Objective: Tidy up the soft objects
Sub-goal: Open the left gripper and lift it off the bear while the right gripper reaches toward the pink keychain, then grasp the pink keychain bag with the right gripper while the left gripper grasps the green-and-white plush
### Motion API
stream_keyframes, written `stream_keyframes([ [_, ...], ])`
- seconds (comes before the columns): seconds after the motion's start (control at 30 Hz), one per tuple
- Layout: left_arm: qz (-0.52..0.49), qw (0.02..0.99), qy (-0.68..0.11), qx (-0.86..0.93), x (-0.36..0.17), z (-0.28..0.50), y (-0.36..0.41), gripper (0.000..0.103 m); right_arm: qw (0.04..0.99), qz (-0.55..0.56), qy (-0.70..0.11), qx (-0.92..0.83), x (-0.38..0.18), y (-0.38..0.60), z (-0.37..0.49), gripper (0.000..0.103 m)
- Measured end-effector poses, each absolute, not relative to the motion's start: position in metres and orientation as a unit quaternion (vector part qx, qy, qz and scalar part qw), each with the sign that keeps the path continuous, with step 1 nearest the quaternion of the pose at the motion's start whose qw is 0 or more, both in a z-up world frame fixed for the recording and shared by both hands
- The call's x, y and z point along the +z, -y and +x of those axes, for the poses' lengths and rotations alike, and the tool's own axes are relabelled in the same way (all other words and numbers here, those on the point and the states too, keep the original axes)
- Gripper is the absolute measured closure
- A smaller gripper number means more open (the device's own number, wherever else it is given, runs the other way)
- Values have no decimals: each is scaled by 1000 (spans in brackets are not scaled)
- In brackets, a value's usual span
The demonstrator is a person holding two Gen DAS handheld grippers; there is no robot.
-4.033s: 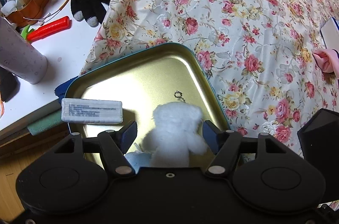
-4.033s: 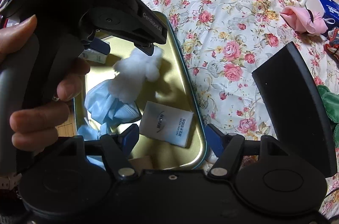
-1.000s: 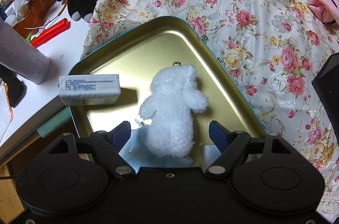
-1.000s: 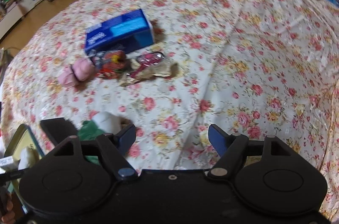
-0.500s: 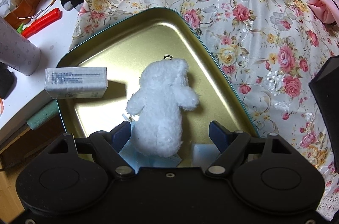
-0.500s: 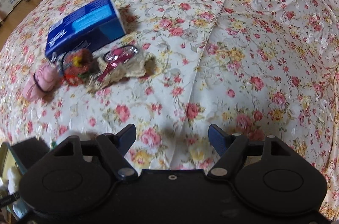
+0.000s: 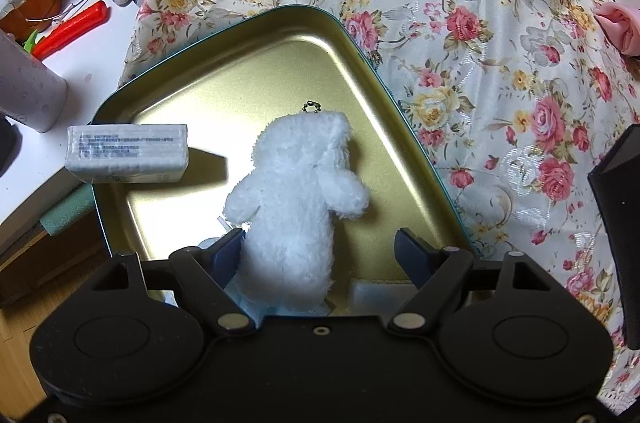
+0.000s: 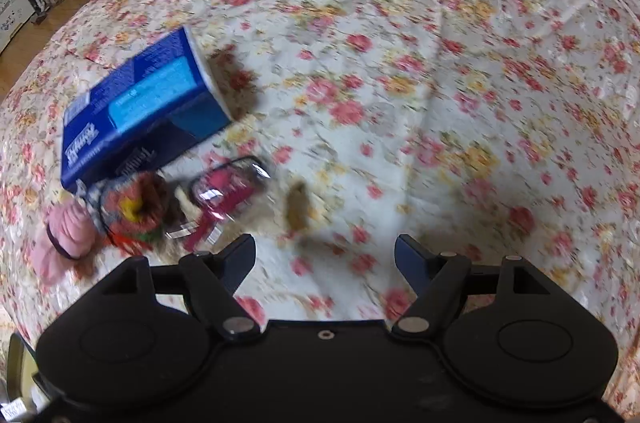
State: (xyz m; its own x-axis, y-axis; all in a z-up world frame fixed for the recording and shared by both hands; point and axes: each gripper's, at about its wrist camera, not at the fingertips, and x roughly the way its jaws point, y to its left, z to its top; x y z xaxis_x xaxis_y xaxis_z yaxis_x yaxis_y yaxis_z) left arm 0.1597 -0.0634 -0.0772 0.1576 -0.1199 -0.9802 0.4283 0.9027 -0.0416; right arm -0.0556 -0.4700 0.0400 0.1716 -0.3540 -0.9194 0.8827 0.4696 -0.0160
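Floral bed with a tin tray at its edge, beside a white worktop

A floral bedspread (image 8: 400,71) is covering the bed; the gold tin tray (image 7: 248,75) is sitting at its edge, holding the white plush bear (image 7: 296,191), with the left gripper (image 7: 320,251) hanging fingers apart around the bear's lower end. The right gripper (image 8: 324,255) is opening over bare bedspread, near a blue tissue box (image 8: 140,107) and pink cloth bundle (image 8: 64,235). A white worktop (image 7: 80,43) is standing alongside.

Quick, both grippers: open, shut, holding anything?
Left gripper: open, white plush bear between the jaws, not clamped.
Right gripper: jaws opening, nothing between them.
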Motion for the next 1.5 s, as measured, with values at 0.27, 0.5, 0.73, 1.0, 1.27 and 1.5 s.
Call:
stream_keyframes([
  [0.27, 124, 751, -623, -180, -76, 158, 67, 26, 732, 237, -489, -412, 22, 472, -3, 19],
  [0.5, 134, 754, -617, -180, -77, 156, 69, 26, 740, 230, -497, -390, -1, 478, 2, 10],
  [0.73, 151, 759, -609, -177, -71, 149, 70, 26, 746, 247, -497, -367, -2, 478, 4, 14],
  [1.0, 176, 770, -589, -170, -41, 143, 89, 26, 745, 280, -491, -355, 0, 489, -6, 17],
  [1.27, 199, 786, -551, -195, 5, 135, 127, 26, 747, 256, -501, -354, -2, 481, 3, 14],
  [1.5, 211, 789, -526, -235, 44, 123, 172, 26, 754, 268, -505, -324, 7, 480, -3, 49],
])
